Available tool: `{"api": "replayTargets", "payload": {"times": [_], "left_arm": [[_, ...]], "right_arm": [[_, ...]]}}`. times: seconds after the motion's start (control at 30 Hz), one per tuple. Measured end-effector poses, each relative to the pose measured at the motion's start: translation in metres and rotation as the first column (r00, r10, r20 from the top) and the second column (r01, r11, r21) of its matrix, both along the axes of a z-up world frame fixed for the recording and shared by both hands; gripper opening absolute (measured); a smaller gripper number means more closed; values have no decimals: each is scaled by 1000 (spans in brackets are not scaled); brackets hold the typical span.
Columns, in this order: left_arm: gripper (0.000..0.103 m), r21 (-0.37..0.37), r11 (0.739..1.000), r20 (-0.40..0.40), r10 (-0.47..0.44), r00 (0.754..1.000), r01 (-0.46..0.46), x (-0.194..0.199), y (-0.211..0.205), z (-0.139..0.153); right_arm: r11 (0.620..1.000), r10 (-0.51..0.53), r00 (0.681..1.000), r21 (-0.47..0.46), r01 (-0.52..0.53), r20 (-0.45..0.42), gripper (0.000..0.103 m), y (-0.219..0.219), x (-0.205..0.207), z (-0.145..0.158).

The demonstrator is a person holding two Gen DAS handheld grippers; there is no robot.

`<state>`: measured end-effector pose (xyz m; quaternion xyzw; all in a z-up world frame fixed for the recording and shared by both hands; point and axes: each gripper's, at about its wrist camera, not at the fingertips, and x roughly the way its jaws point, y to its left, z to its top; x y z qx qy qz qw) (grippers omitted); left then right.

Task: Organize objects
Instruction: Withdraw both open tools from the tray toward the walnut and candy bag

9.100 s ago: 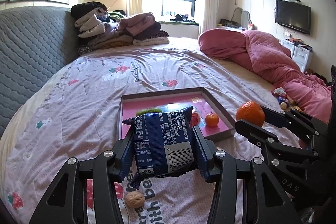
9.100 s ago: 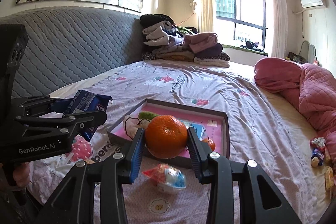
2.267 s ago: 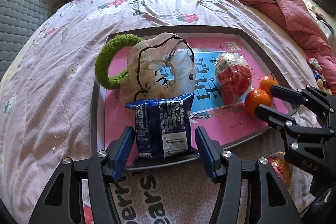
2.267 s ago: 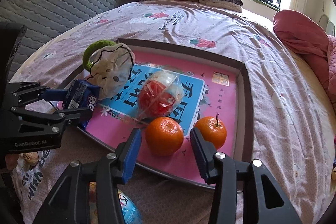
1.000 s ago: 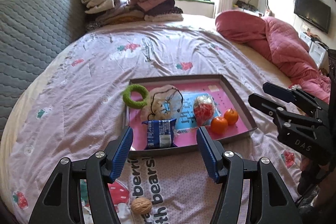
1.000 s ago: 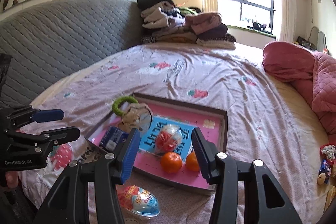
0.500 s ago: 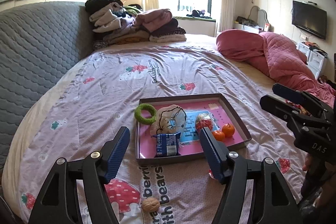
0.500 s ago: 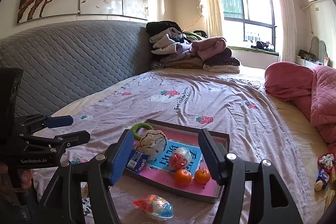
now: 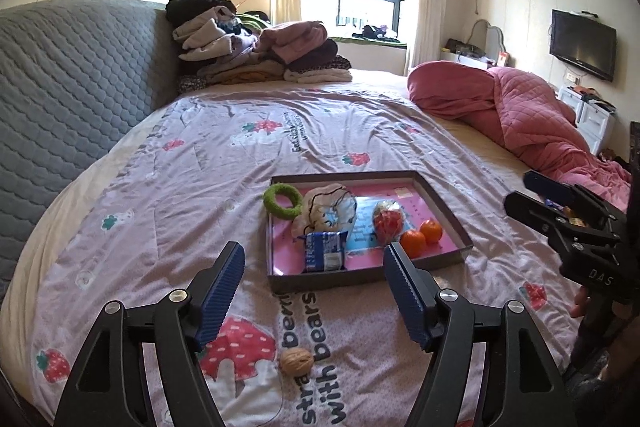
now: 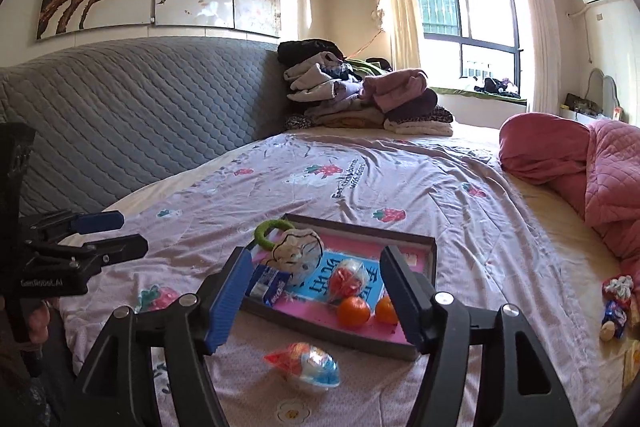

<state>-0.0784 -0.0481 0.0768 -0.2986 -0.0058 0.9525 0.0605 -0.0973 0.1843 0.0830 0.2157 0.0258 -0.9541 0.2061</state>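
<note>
Both the left hand-held gripper (image 9: 312, 291) and right hand-held gripper (image 10: 316, 297) gape empty, jaws just widened. The tray (image 9: 444, 201) holds most items; a walnut (image 9: 296, 361) at lower centre and a wrapped toy (image 10: 306, 363) remain on the bed (image 9: 180, 187).

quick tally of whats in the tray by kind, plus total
oranges: 2
blue snack packet: 1
green ring: 1
cream pouch: 1
clear bag of red contents: 1
total in the tray: 6

Both grippers are black frames with silver screws; their fingers (image 9: 222, 291) carry ribbed blue pads; printed "DAS" and "GenRobot.AI".
</note>
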Motion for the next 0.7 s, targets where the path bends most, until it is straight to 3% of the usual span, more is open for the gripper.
{"api": "replayTargets", "payload": {"times": [0.33,0.7], "left_arm": [[73,4,1000,31,-6,999,6,8,0,-22],[73,-5,1000,58,-7,998,7,12,4,-38]], "right_arm": [[996,21,999,81,-24,32,70,-13,12,-28],[996,2,996,89,-10,86,70,-12,16,-45]]}}
